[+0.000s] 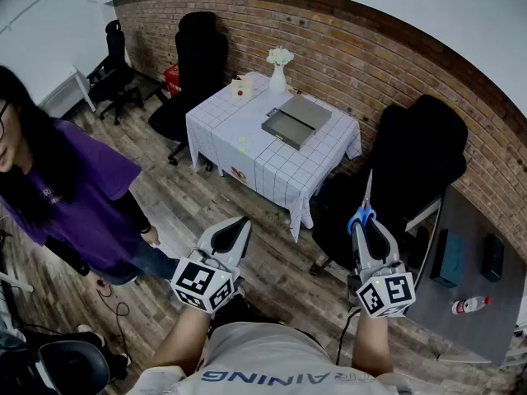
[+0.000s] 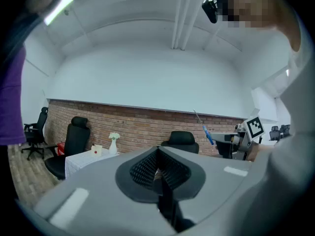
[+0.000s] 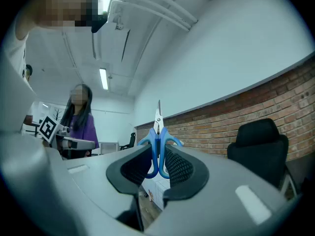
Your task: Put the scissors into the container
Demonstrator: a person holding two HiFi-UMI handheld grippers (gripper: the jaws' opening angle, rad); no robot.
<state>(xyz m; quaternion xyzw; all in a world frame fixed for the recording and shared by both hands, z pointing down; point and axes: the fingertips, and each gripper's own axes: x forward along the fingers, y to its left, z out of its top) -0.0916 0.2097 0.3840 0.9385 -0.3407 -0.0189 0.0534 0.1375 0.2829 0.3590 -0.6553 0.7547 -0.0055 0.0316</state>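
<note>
Brick-walled room; scissors [image 3: 157,141] are clenched blades-up in right gripper [image 1: 367,225]; left gripper [image 1: 239,229] jaws are closed, empty. Container [image 1: 296,120] on the far bench [image 1: 272,171] is best approached from above, tips lowered first.

Scissors [image 3: 158,132]: I see them only in part, the lower handle loops sunk between the right tongs' [image 3: 158,155] pads. Container [image 1: 296,120] on the table [image 1: 280,171]: too small in the head view to read its inside. Bystander [image 1: 70,200]: cut off by the left edge.

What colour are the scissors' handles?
Blue; the scissors show best in the right gripper view.
</note>
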